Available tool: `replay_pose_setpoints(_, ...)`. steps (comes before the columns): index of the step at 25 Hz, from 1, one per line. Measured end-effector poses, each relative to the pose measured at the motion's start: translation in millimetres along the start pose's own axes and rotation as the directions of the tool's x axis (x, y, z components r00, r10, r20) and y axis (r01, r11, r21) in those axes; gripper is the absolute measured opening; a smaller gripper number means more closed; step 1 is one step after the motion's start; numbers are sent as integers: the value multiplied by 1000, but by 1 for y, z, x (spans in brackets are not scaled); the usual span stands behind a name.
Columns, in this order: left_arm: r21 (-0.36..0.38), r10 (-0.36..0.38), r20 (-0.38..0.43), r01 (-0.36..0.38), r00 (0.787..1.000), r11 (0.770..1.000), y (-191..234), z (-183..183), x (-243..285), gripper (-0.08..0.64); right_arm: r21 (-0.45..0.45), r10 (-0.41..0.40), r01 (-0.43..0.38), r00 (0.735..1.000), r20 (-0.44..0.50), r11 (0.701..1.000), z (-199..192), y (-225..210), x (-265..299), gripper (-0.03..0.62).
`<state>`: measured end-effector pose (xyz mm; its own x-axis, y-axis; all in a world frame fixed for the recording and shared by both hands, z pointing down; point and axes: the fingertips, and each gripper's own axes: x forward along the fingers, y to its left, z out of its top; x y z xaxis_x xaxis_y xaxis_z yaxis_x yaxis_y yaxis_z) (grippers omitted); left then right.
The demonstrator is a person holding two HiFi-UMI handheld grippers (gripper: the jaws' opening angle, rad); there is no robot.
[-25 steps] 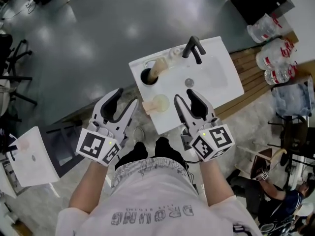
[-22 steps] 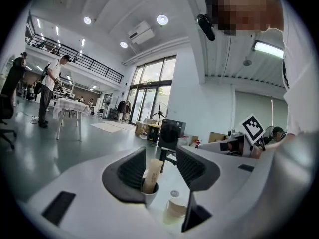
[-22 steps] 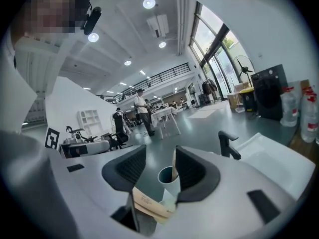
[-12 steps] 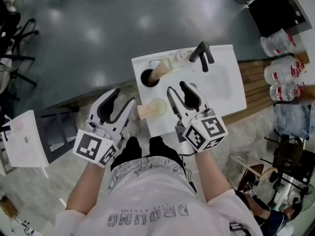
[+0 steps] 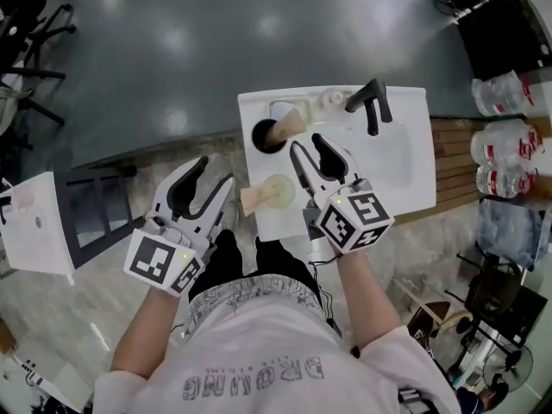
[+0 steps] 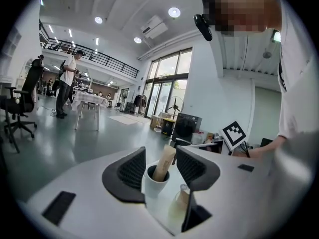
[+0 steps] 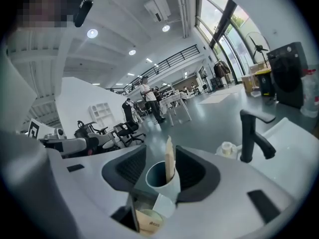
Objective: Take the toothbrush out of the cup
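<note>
Right gripper view: cup (image 7: 171,189) holds what seems a wrapped toothbrush (image 7: 169,161).

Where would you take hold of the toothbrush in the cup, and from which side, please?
Grip the toothbrush by its upper end, which sticks out above the rim of the cup, coming from above. It looks flat and shows edge-on between the open jaws of the right gripper, so those would probably close on its broad faces.

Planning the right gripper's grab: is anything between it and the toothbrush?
Nothing visible. The right gripper, jaws open, faces the toothbrush standing in the cup, with no object between them; the round tan item lies lower, beside the jaws, off that line.
</note>
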<state>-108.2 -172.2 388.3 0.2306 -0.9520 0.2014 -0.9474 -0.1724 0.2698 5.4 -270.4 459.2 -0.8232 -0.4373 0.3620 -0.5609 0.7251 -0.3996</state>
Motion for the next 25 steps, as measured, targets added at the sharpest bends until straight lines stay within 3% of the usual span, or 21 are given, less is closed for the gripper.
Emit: replay_pose_setpoints(25,-39,56,-49,-58,997,998,21,-26,-6,210,27,24,-22,997,-75,999,-29,-16,55,178)
